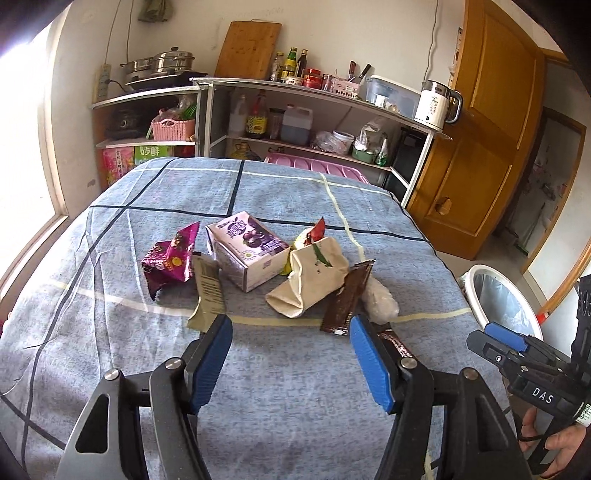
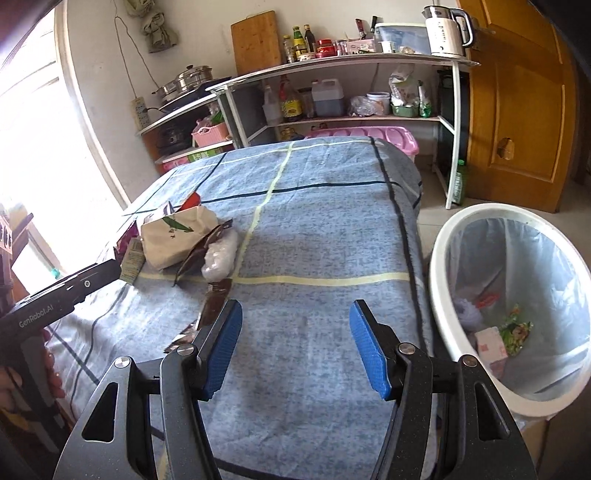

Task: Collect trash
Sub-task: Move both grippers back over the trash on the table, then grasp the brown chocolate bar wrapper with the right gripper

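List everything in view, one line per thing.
snack wrapper: 1, magenta, left of pile
drink carton: 1, purple-white, pile centre
paper bag: 1, cream, right of carton
brown sachets: 2, by bag
olive wrapper: 1, front of carton
plastic wad: 1, whitish, pile's right
tablecloth: 1, blue checked
trash bin: 1, white, lined, beside table
kettle: 1, white, shelf
left gripper: open, empty
right gripper: open, empty

Left hand-held gripper: black metal linkage arms, silver round pivot screws, blue textured rubber fingers. Right hand-held gripper: same build; body marked "DAS" in white. Left body marked "GenRobot.AI". Bare skin on hand.
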Action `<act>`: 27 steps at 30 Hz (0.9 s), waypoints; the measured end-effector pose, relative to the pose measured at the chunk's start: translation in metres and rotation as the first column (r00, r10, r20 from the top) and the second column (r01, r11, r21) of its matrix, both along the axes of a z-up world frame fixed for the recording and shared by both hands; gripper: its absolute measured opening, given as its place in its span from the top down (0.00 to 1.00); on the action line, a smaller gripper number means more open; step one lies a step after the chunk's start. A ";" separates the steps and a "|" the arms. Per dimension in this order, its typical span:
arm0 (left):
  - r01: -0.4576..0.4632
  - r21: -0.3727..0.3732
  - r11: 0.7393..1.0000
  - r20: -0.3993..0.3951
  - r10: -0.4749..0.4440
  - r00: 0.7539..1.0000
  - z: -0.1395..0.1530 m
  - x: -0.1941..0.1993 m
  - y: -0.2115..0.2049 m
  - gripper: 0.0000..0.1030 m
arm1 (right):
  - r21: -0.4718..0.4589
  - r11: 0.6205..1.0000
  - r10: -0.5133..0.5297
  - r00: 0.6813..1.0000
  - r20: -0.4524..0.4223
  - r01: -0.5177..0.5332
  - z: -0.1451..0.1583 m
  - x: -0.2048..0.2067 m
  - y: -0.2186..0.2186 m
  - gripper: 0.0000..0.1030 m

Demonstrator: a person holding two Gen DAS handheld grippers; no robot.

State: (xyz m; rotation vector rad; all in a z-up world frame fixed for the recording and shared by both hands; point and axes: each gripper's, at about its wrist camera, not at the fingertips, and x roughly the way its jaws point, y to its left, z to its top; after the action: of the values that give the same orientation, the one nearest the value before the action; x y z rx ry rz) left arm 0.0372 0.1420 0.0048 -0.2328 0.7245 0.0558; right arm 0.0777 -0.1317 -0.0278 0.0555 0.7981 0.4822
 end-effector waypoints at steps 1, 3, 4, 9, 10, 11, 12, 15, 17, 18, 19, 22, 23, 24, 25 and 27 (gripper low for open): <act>-0.002 -0.001 1.000 -0.003 0.002 1.000 -0.001 -0.001 0.004 0.36 | -0.011 1.000 0.010 1.000 0.002 -0.010 0.000 0.000 0.006 0.41; -0.008 -0.001 1.000 -0.013 0.008 1.000 -0.004 -0.001 0.012 0.36 | -0.055 0.998 0.025 0.999 0.021 -0.024 0.001 0.000 0.020 0.41; -0.012 -0.004 1.000 -0.017 0.012 1.000 -0.006 -0.001 0.016 0.36 | -0.073 0.997 0.032 0.999 0.025 -0.030 0.001 0.000 0.025 0.41; -0.045 -0.013 0.999 -0.026 0.045 0.999 -0.010 -0.003 0.038 0.36 | 0.003 0.990 0.139 0.990 -0.018 -0.139 0.004 0.001 0.044 0.41; -0.048 -0.019 0.999 -0.029 0.048 0.998 -0.011 -0.003 0.043 0.36 | -0.004 0.990 0.143 0.990 -0.019 -0.143 0.005 0.001 0.049 0.41; -0.055 -0.021 0.998 -0.034 0.054 0.998 -0.011 -0.002 0.048 0.36 | -0.027 0.990 0.140 0.990 -0.022 -0.141 0.004 0.002 0.055 0.41; -0.066 -0.012 0.998 -0.035 0.065 0.997 -0.011 -0.002 0.052 0.36 | -0.052 0.990 0.131 0.991 -0.024 -0.133 0.003 0.004 0.060 0.41; -0.076 0.007 0.997 -0.040 0.076 0.996 -0.011 0.000 0.063 0.36 | -0.060 0.989 0.130 0.990 -0.048 -0.133 -0.004 0.006 0.072 0.41; -0.080 0.011 0.997 -0.044 0.081 0.996 -0.012 0.001 0.071 0.36 | -0.096 0.989 0.111 0.992 -0.053 -0.116 -0.010 0.007 0.080 0.41; -0.088 0.017 0.996 -0.047 0.089 0.995 -0.012 0.002 0.075 0.36 | -0.113 0.987 0.111 0.993 -0.049 -0.116 -0.012 0.006 0.083 0.41; -0.092 0.019 0.996 -0.052 0.093 0.994 -0.013 0.004 0.078 0.36 | -0.132 0.985 0.105 0.993 -0.045 -0.110 -0.015 0.006 0.086 0.41; -0.092 0.000 0.996 -0.046 0.092 0.995 -0.012 0.009 0.087 0.36 | -0.136 0.985 0.101 0.992 -0.069 -0.110 -0.023 0.007 0.088 0.41; -0.091 -0.005 0.996 -0.049 0.091 0.995 -0.013 0.011 0.089 0.36 | -0.136 0.985 0.094 0.993 -0.075 -0.103 -0.025 0.008 0.088 0.41; -0.094 -0.002 0.996 -0.053 0.093 0.994 -0.013 0.013 0.089 0.36 | -0.137 0.986 0.088 0.993 -0.074 -0.097 -0.026 0.009 0.088 0.41; -0.091 0.004 0.996 -0.055 0.091 0.994 -0.014 0.015 0.090 0.36 | -0.145 0.985 0.081 0.994 -0.068 -0.090 -0.027 0.009 0.088 0.44; -0.084 -0.005 0.996 -0.066 0.084 0.994 -0.017 0.020 0.088 0.36 | -0.160 0.984 0.067 0.996 -0.059 -0.075 -0.027 0.010 0.088 0.52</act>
State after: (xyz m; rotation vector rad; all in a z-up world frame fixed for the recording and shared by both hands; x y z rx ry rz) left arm 0.0572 0.2303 -0.0123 -0.2695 0.7803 0.1411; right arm 0.0881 -0.0432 -0.0552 -0.1113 0.8911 0.4833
